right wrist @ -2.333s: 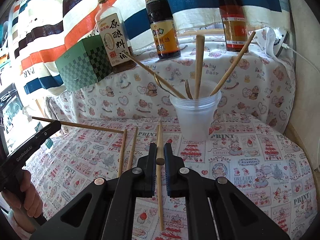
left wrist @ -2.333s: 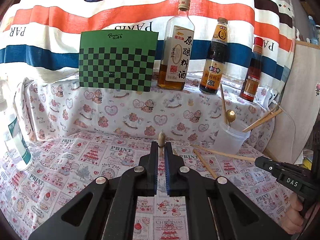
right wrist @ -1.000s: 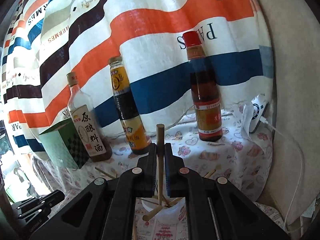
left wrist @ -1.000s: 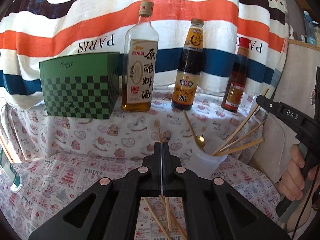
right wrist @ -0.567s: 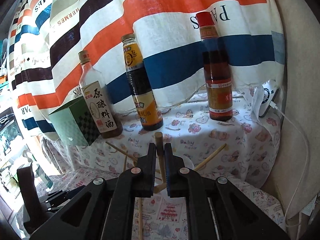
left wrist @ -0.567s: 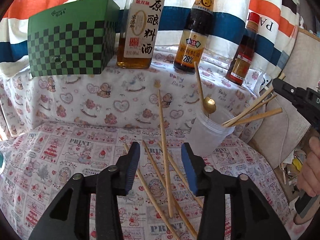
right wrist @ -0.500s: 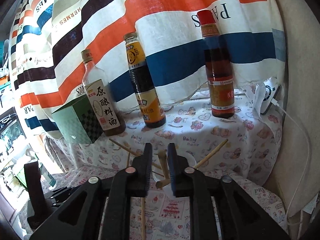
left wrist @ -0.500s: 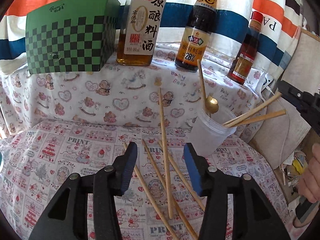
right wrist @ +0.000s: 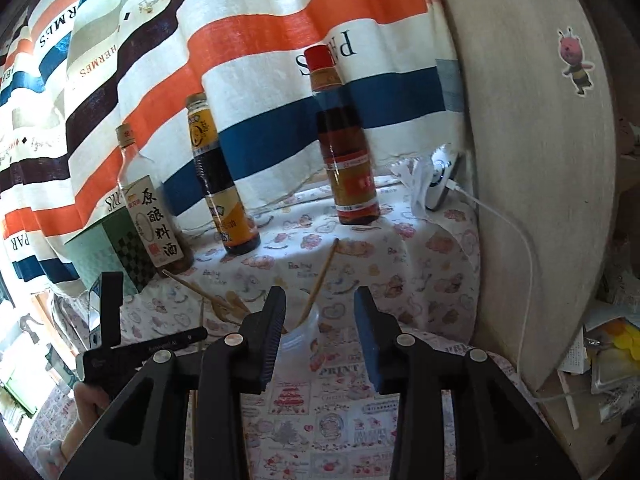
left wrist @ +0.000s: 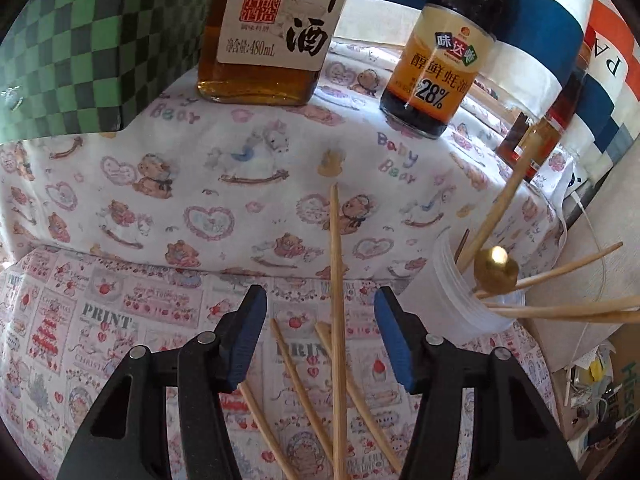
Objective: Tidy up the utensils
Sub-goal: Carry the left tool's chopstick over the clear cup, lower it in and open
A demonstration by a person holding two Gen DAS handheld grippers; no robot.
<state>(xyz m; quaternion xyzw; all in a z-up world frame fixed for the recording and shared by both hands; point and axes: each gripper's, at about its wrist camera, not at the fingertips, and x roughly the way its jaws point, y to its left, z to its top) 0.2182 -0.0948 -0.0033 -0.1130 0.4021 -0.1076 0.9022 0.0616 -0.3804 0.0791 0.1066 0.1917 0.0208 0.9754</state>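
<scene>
My left gripper (left wrist: pixel 322 336) hangs over the printed tablecloth (left wrist: pixel 100 320), its jaws opening. A long wooden chopstick (left wrist: pixel 335 280) runs loose between them, its far end against the cloth-covered step, touching neither pad. More chopsticks (left wrist: pixel 298 380) lie flat beneath. To the right a clear plastic cup (left wrist: pixel 448 304) holds several chopsticks and a gold spoon (left wrist: pixel 496 270). My right gripper (right wrist: pixel 320 332) hovers above that cup (right wrist: pixel 300 338), jaws opening too. One chopstick (right wrist: pixel 324 274) stands in the cup, free of the pads. The left gripper's body (right wrist: pixel 140 354) and a hand show at lower left.
On the raised step stand a cooking wine bottle (left wrist: pixel 260 40), a dark sauce bottle (left wrist: pixel 436 68), a red-capped bottle (right wrist: pixel 344 152) and a green checked box (left wrist: pixel 80 52). A white charger with a cable (right wrist: pixel 440 184) lies at the right, beside a pale wooden board (right wrist: pixel 540 160).
Both grippers have opened and let go of their chopsticks. The left one sank toward the table over the loose chopsticks. The right one's chopstick now stands in the cup.
</scene>
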